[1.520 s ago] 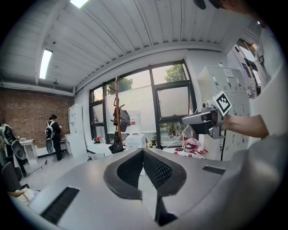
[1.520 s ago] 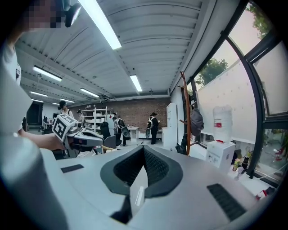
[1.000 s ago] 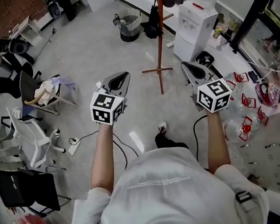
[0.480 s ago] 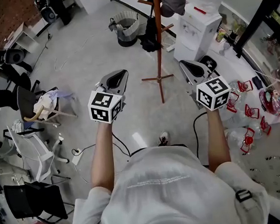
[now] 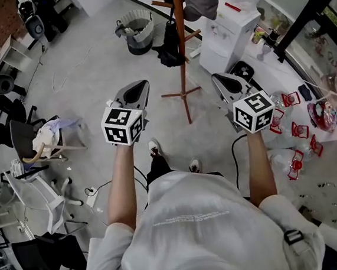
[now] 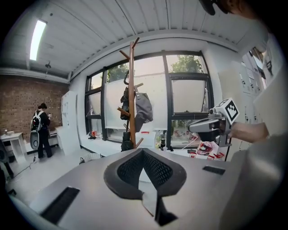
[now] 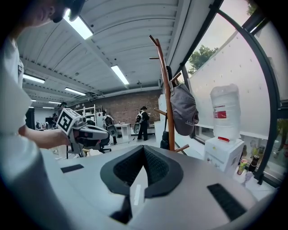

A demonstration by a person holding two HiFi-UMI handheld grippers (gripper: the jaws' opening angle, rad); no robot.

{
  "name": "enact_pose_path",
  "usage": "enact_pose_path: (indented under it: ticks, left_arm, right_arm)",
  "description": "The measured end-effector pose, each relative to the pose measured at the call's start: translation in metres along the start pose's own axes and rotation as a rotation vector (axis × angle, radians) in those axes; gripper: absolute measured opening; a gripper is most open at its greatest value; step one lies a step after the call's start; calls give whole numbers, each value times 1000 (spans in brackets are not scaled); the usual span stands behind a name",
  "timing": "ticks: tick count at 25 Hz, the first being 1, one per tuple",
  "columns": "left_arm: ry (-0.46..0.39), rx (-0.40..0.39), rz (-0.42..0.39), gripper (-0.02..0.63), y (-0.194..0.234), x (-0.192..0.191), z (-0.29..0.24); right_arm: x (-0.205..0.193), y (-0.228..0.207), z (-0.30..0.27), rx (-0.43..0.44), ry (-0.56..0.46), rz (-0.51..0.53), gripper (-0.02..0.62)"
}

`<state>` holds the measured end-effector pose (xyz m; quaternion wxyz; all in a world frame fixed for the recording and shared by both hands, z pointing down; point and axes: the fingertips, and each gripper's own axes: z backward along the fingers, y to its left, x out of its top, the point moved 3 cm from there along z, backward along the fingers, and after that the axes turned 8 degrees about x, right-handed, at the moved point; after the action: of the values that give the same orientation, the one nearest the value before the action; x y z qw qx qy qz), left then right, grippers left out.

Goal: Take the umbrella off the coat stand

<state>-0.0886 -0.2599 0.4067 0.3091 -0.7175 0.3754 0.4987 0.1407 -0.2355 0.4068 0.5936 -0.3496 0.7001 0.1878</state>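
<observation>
The wooden coat stand point(image 5: 181, 53) rises from the floor ahead, between my two grippers and beyond them. A black folded umbrella point(image 5: 169, 42) hangs low on its left side, also seen as the dark bundle on the umbrella's peg point(image 6: 127, 143) point(image 7: 165, 140). A grey bag point(image 5: 200, 0) hangs higher up. My left gripper point(image 5: 136, 93) point(image 6: 143, 150) is shut and empty, well short of the stand. My right gripper point(image 5: 226, 84) point(image 7: 144, 147) is shut and empty too, level with the left one, to the right of the stand's base.
A white water dispenser point(image 5: 229, 30) stands right of the stand, and a bin point(image 5: 135, 31) stands to the left behind it. Office chairs point(image 5: 42, 173) crowd the left. A white counter point(image 5: 331, 163) with red items runs along the right. A black cable point(image 5: 237, 154) lies on the floor. People point(image 7: 143, 121) stand far off.
The person has stepped toward the coat stand, one foot now forward. Both grippers moved ahead with the body and stayed shut. The stand looks nearer.
</observation>
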Motion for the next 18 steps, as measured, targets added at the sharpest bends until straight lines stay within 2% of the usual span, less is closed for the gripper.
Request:
enact_pose_path:
  ticks: [5, 10, 14, 18]
  left_arm:
    - [4, -72, -9, 14, 27, 3, -49]
    - [35, -156, -53, 24, 53, 2, -104]
    - [50, -234, -74, 150, 64, 1, -149]
    - [65, -307, -81, 201, 70, -4, -184]
  right_arm:
    - [4, -26, -25, -47, -29, -35, 18]
    - [10, -42, -55, -101, -15, -38, 18]
    - [9, -61, -74, -180, 0, -46, 18]
    - [0, -72, -91, -218, 35, -81, 18]
